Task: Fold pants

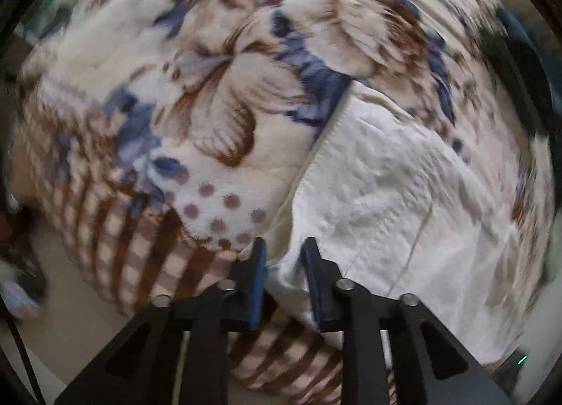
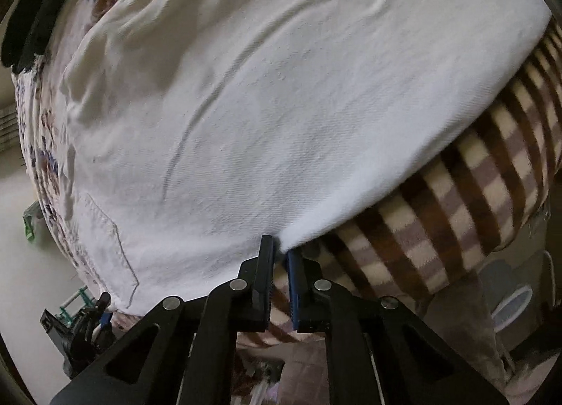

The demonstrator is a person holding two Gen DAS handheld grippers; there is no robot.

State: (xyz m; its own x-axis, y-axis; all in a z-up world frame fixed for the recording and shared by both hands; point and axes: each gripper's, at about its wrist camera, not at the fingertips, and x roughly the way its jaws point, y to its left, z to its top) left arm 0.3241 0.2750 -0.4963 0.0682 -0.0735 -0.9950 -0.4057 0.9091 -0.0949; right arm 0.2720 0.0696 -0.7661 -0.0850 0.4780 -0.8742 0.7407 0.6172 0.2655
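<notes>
White pants [image 1: 397, 187] lie on a floral and checked blanket [image 1: 182, 96]. In the left wrist view my left gripper [image 1: 283, 247] has a bunched white edge of the pants between its blue-padded jaws, which stand a little apart. In the right wrist view the pants [image 2: 281, 96] fill most of the frame, with a back pocket [image 2: 105, 247] at lower left. My right gripper [image 2: 280, 247] is nearly shut, pinching the lower edge of the pants where it meets the checked blanket [image 2: 474, 201].
The blanket's edge drops off toward the floor [image 1: 70, 327] at lower left. The left gripper [image 2: 87, 327] shows at the pants' lower left corner in the right wrist view. A dark object [image 1: 527, 64] lies at far right. A round white item [image 2: 509, 303] sits below the bed edge.
</notes>
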